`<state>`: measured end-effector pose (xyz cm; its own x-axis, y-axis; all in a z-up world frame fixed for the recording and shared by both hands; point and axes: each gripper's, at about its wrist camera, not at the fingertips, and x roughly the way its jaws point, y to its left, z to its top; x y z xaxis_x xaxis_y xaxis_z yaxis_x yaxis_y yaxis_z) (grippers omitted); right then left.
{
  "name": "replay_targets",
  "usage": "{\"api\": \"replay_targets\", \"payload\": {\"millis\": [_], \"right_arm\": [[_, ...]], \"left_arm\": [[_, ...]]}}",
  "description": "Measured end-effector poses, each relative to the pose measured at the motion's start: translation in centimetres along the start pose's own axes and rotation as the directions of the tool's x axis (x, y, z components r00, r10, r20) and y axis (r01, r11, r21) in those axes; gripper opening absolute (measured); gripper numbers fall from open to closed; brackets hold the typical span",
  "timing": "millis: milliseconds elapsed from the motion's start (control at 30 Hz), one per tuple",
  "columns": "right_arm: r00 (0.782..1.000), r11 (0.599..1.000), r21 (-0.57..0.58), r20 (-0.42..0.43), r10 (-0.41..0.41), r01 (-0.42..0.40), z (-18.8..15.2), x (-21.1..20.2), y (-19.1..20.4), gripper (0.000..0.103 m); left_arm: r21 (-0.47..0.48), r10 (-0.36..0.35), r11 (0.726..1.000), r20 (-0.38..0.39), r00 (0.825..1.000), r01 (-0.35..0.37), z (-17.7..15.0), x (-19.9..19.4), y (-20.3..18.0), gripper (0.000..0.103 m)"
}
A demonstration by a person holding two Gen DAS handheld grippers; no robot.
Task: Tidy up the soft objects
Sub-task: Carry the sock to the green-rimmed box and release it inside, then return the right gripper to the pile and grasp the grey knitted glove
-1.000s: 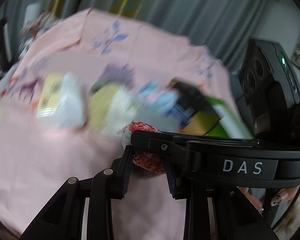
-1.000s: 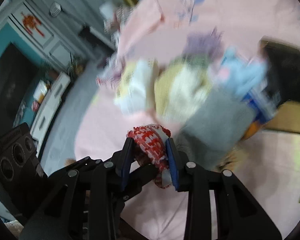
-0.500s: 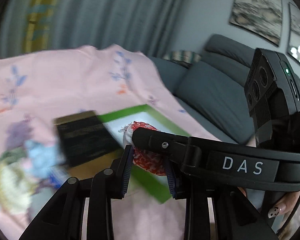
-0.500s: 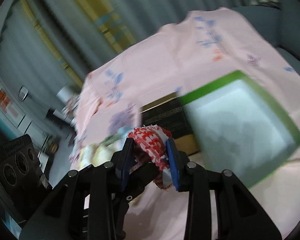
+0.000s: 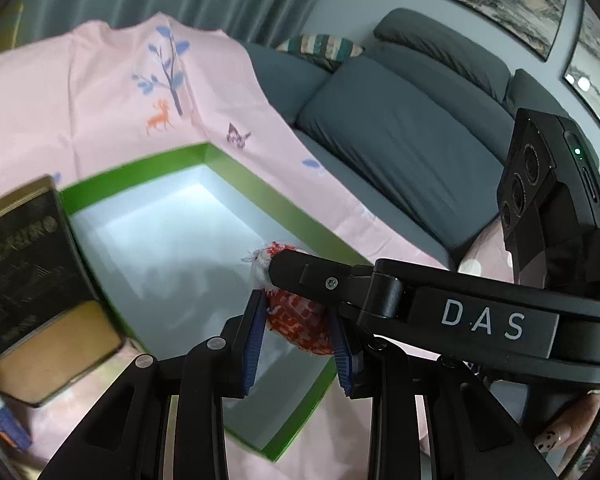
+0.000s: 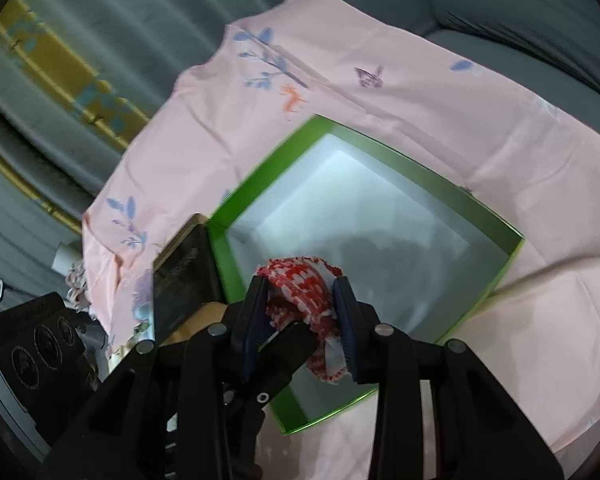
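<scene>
Both grippers are gripping one red-and-white cloth bundle point(image 6: 304, 292) together: the right gripper point(image 6: 300, 312) is clamping it between blue pads, and the left gripper point(image 5: 298, 328) is pinching it too. It is hanging over the green box point(image 6: 496, 216) sitting on the pink sheet point(image 6: 420, 104).

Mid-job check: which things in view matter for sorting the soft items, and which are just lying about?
In the job:
red-and-white cloth, pinched by both the left gripper and the right gripper
green box, open, under the cloth

Lying about:
black book beside the box
pink sheet
grey sofa
</scene>
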<state>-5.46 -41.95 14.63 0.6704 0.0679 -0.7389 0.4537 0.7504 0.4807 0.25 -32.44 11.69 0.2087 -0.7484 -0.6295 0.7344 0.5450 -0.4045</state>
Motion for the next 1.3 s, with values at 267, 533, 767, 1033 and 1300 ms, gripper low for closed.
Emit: {"api": "replay_targets", "payload": {"millis": [267, 533, 767, 1033, 1300], "right_arm": [[0.999, 0.999, 0.015, -0.010, -0.052, 0.053, 0.3, 0.3, -1.0, 0.047], [0.995, 0.996, -0.069, 0.092, -0.041, 0.048, -0.4, -2.8, 1.5, 0.080], [0.990, 0.972, -0.235, 0.142, 0.015, 0.019, -2.4, -4.4, 7.5, 0.091], [0.993, 0.893, -0.451, 0.101, 0.056, -0.004, -6.6, -2.8, 14.6, 0.096], [1.000, 0.807, -0.590, 0.002, -0.002, 0.003, -11.5, 1.7, 18.8, 0.096]], "left_arm": [[-0.010, 0.014, 1.000, -0.011, 1.000, -0.014, -0.7, 0.1, 0.2, 0.031], [-0.069, 0.051, 0.997, 0.094, 0.994, -0.045, -1.3, -6.9, 2.2, 0.068], [-0.156, 0.217, 0.970, 0.211, 0.953, -0.187, -3.8, -16.8, 5.2, 0.082], [-0.306, 0.483, 0.858, 0.205, 0.851, -0.413, -8.6, -23.5, 10.0, 0.082], [-0.468, 0.560, 0.753, 0.085, 0.824, -0.463, -15.3, -23.7, 16.0, 0.082]]}}
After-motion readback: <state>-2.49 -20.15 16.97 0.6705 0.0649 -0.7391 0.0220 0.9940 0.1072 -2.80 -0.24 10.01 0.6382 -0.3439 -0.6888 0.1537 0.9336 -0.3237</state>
